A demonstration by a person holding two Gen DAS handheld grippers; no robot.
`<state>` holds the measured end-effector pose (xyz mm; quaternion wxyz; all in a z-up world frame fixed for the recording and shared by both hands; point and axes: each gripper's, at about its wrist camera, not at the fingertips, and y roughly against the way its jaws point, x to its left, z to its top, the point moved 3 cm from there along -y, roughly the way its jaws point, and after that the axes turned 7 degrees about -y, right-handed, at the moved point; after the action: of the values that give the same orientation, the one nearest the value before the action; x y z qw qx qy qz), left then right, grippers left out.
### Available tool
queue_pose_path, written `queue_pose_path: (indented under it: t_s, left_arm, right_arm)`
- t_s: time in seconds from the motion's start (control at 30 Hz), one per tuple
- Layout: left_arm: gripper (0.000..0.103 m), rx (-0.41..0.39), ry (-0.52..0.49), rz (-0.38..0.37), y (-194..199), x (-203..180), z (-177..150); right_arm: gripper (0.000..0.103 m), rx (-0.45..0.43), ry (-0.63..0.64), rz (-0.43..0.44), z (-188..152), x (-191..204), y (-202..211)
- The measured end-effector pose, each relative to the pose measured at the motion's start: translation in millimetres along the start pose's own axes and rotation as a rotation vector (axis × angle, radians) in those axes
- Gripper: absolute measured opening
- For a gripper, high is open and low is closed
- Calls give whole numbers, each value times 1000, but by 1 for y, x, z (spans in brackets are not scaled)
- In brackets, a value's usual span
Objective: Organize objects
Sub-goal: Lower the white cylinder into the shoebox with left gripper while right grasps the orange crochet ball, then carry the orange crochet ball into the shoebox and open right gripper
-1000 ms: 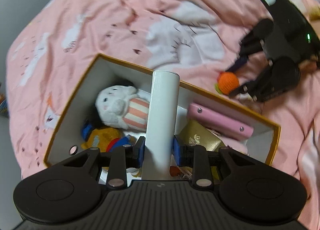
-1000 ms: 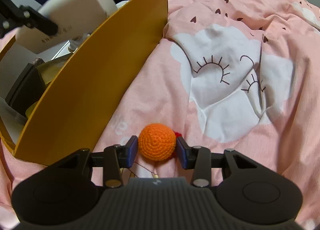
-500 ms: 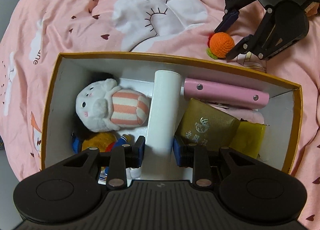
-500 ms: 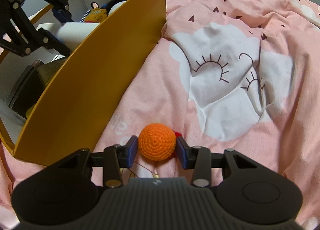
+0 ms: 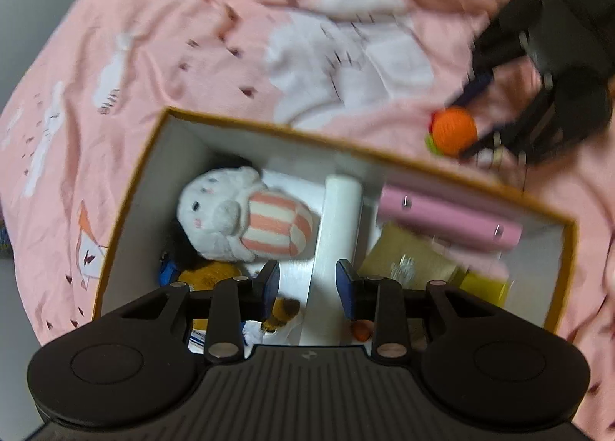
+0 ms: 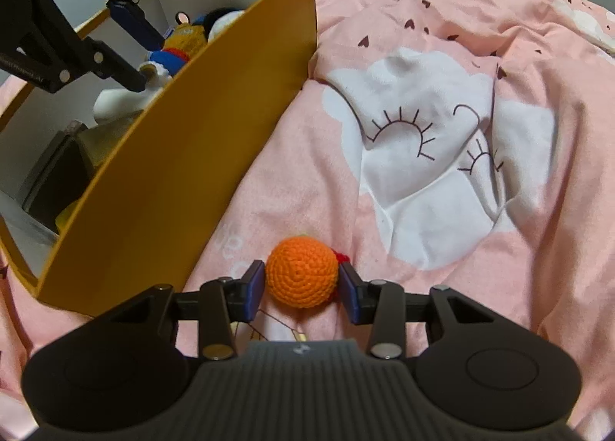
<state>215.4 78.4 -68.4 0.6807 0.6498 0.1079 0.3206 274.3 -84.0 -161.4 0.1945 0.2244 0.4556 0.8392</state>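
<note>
No writing readable, white tube (image 5: 338,226) lying in box (image 5: 388,158) pointing toward 12 o'clock, left gripper (image 5: 307,289) spreading beside it, right gripper (image 6: 301,285) pinching orange ball (image 6: 301,272).

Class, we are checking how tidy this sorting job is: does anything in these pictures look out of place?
Yes. The orange crocheted ball lies on the pink bedspread, outside the yellow cardboard box that holds the other items. The right gripper brackets it, pads at its sides. The box's contents look jumbled but contained.
</note>
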Motion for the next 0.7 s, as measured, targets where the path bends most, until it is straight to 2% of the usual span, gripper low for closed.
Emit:
queue_pose_path:
  t_s: [0.07, 0.3, 0.37, 0.47, 0.57, 0.7]
  left_arm:
    - [39, -47, 98, 32, 12, 5, -1]
    - [39, -101, 473, 189, 53, 23, -19]
    - [39, -117, 584, 185, 64, 22, -29]
    - [39, -103, 738, 139, 63, 17, -48]
    - [39, -75, 810, 157, 48, 3, -64]
    - [39, -20, 820, 203, 23, -16, -74]
  right_arm:
    - [43, -21, -10, 3, 1, 0, 9]
    - [43, -164, -1, 20, 17, 9, 64]
    - [43, -212, 5, 32, 25, 14, 81]
    - [43, -281, 32, 49, 37, 27, 105]
    - [43, -315, 60, 91, 45, 41, 118]
    - [43, -326, 115, 113, 55, 64, 117]
